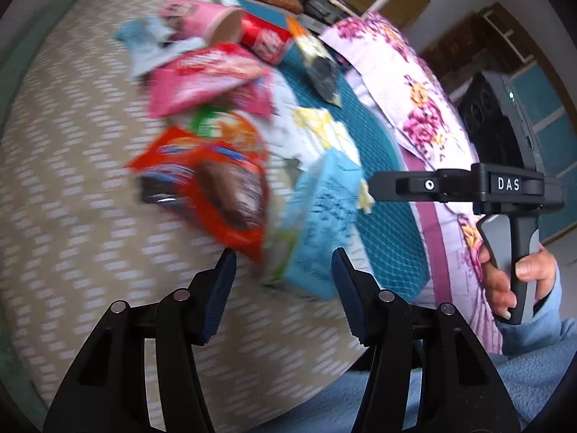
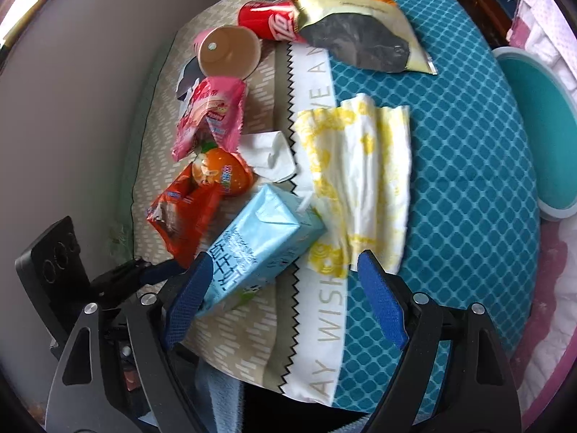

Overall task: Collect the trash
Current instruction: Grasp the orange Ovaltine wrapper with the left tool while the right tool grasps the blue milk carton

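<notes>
Trash lies in a heap on a beige patterned cushion [image 1: 72,180] and a teal mat [image 2: 468,144]. A light blue drink carton [image 2: 259,245] lies nearest; it also shows in the left wrist view [image 1: 321,223]. Beside it are an orange-red snack wrapper [image 1: 216,187], a pink wrapper [image 2: 209,115], a red cola can [image 2: 270,21], a pink cup [image 2: 227,50], a yellow-white paper [image 2: 360,173] and an orange-black bag [image 2: 353,32]. My left gripper [image 1: 285,256] is open just before the carton. My right gripper [image 2: 285,263] is open with the carton's end between its fingers.
A floral pink quilt [image 1: 414,83] lies right of the mat. A teal round container [image 2: 537,137] sits at the mat's right edge. A grey wall [image 2: 72,108] runs along the cushion's left side. The right gripper's body [image 1: 505,184] shows in the left wrist view.
</notes>
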Available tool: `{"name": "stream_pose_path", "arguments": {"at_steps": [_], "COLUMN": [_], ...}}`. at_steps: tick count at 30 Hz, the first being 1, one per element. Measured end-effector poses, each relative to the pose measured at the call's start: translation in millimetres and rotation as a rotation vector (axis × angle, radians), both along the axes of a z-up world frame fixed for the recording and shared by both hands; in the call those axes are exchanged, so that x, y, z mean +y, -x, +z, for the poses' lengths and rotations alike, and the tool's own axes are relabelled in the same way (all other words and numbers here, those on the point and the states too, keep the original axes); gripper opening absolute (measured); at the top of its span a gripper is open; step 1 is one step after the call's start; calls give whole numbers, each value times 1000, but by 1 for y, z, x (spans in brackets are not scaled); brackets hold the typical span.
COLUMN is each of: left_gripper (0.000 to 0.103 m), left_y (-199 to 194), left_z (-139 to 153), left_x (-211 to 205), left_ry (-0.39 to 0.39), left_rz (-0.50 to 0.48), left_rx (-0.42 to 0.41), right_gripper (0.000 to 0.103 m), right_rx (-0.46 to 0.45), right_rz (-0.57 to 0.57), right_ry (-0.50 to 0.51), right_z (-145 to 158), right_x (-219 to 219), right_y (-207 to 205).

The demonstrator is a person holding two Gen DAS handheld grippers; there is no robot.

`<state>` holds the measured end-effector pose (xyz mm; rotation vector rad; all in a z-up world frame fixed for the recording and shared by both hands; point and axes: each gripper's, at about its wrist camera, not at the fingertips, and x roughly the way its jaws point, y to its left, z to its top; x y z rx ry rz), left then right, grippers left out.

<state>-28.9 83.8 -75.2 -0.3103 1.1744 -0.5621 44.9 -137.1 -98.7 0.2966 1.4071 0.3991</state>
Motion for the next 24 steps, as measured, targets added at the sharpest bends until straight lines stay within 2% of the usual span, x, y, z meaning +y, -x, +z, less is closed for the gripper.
{"name": "stream_pose_path", "arguments": {"at_steps": [7,9,11,12,13,15,19,24], "left_gripper": [58,60,67,68,70,72,75,76], "left_y": [-3,-4,-5,-5,-6,-8,-16,-31], "left_z": [-12,-16,-18,-18,-18,-18,-16,-14], "left_x": [51,58,61,63,65,65,55,36], "left_ry": [-33,-29,-30,-30,-27,-22,-19,-47], "left_rz": [146,168,178,183,185,186,176,174], "left_rx": [36,48,50,51,51,49,40,23], "right_gripper": [79,79,79,72,60,48,41,40], "right_rx": [39,56,66,55,18,-24,-89,-119], "right_rz": [33,25,20,25,59,93,123,129], "right_ry": [42,51,64,76,85,111,141,139], "right_z": [-15,-22,-30,-31,-29,-23,-10,3], "right_x": [36,43,50,53,60,68,73,63], "right_y": [-15,-20,-25,-26,-25,-24,-24,-24]}}
